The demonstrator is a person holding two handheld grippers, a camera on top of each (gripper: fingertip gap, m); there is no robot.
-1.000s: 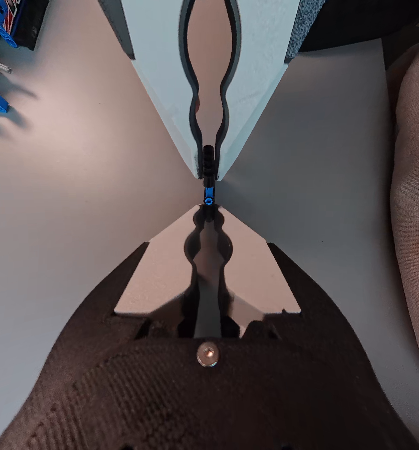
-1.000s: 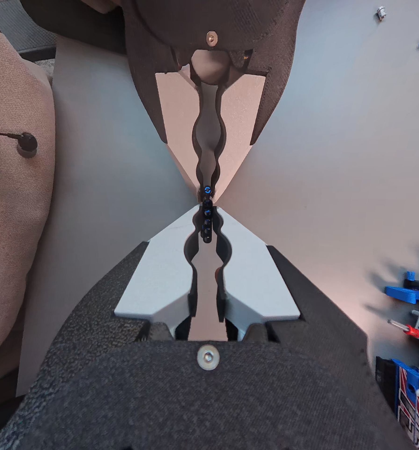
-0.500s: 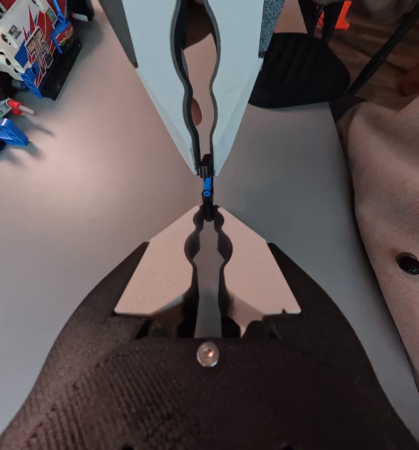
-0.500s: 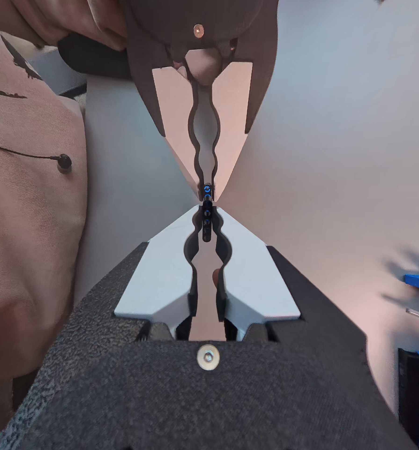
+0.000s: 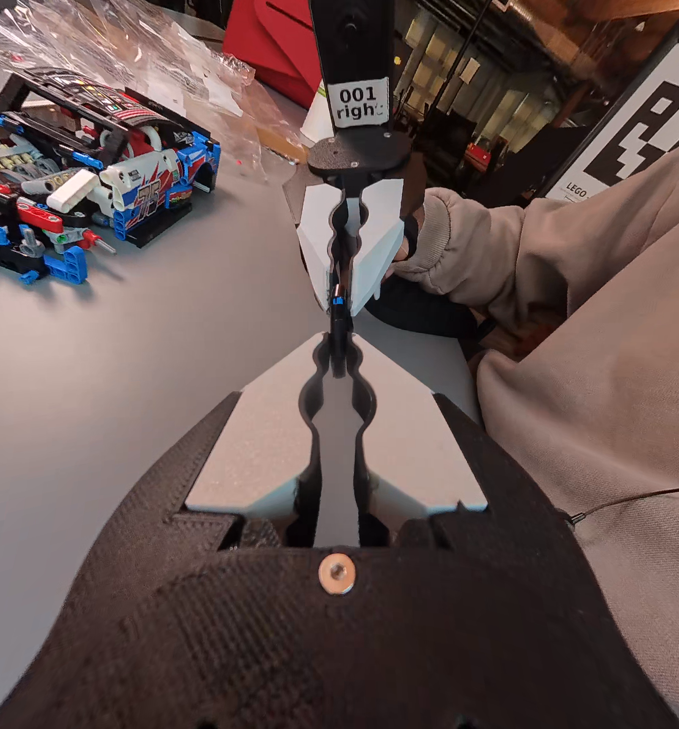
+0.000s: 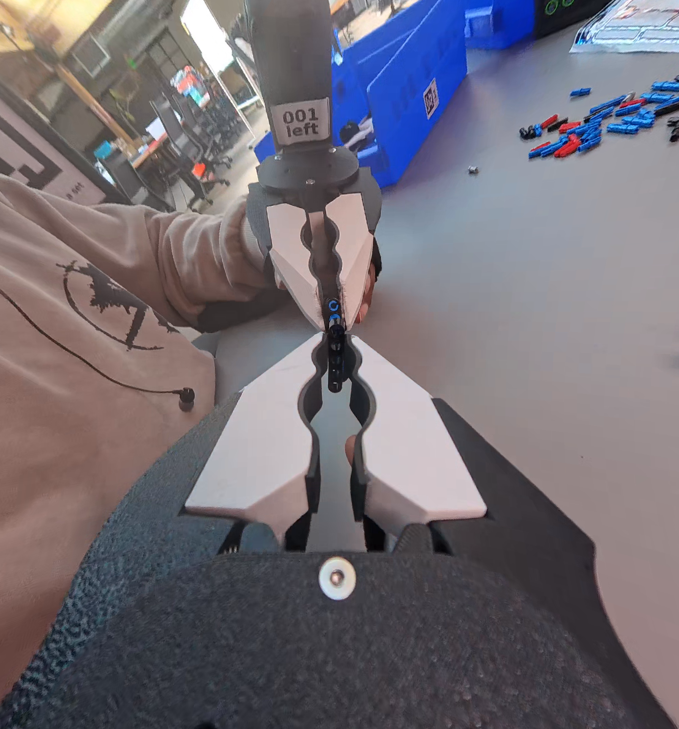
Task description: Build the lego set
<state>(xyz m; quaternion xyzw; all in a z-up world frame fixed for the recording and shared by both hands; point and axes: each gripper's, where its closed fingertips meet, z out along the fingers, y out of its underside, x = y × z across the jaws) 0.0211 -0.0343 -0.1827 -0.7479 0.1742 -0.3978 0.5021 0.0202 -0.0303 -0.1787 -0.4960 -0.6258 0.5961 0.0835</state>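
Observation:
My left gripper (image 5: 338,335) is shut on a small black piece with blue pins (image 5: 338,349), held above the grey table (image 5: 152,355). My right gripper (image 6: 336,335) is shut on a short black beam with holes (image 6: 336,369). The two grippers meet tip to tip and the two pieces touch end to end. In the left wrist view the right gripper (image 5: 338,305) faces me, with a blue pin end (image 5: 338,301) at its tips. In the right wrist view the left gripper (image 6: 334,319) faces me, with blue pin rings (image 6: 333,305) between its fingers.
A partly built red, white and blue lego car (image 5: 93,165) stands at the far left, with clear plastic bags (image 5: 132,51) behind it. A pile of loose blue, red and black pins (image 6: 606,118), blue bins (image 6: 417,90) and a booklet (image 6: 637,27) lie far right. A person's beige sleeves (image 5: 527,244) flank the grippers. Only a small space, under 4 cm, lies between the two pairs of fingers.
Both grippers have tilted up from facing the table to a more level view. The gap between their tips has closed and less of the blue pin shows between the pieces.

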